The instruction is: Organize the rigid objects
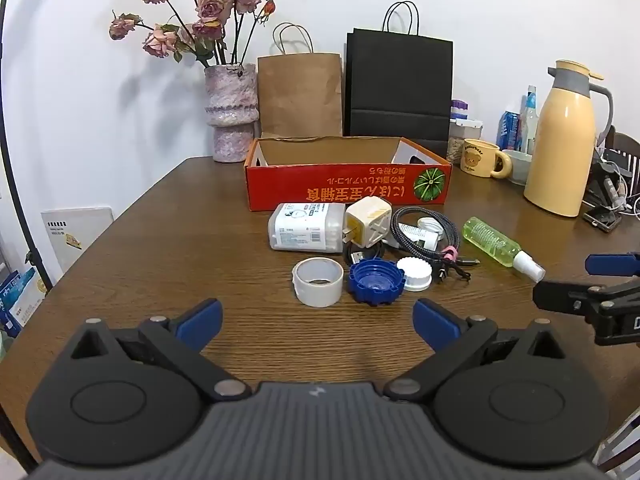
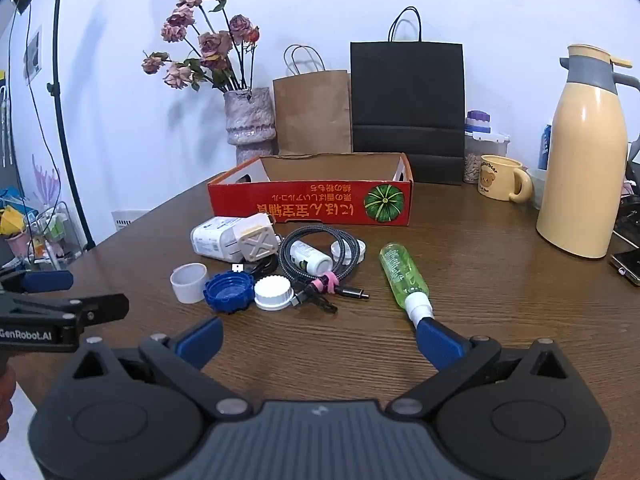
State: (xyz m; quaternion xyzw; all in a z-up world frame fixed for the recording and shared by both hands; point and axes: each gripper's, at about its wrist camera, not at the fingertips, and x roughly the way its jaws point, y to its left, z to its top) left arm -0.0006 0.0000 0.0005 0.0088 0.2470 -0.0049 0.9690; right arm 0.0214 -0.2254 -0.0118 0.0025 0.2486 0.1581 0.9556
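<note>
A red cardboard box [image 1: 348, 192] [image 2: 312, 202] stands open and empty mid-table. In front of it lie a white swab container [image 1: 306, 226] [image 2: 212, 236], a cream plug adapter [image 1: 368, 222] [image 2: 258, 240], a coiled braided cable [image 1: 430, 236] [image 2: 320, 260], a small white bottle [image 2: 310, 256], a white ring [image 1: 318, 282] [image 2: 188, 282], a blue cap [image 1: 376, 282] [image 2: 229, 292], a white cap [image 1: 416, 274] [image 2: 273, 293] and a green spray bottle [image 1: 500, 246] [image 2: 404, 276]. My left gripper [image 1: 318, 322] is open and empty, just short of the ring and caps. My right gripper [image 2: 318, 336] is open and empty, its right fingertip beside the spray nozzle.
A vase of dried roses [image 1: 232, 112], a brown bag [image 1: 300, 92] and a black bag [image 1: 400, 88] stand behind the box. A yellow jug [image 1: 564, 140] [image 2: 584, 160], a bear mug [image 1: 482, 158] and jars stand at the right. A phone [image 2: 626, 266] lies at the right edge.
</note>
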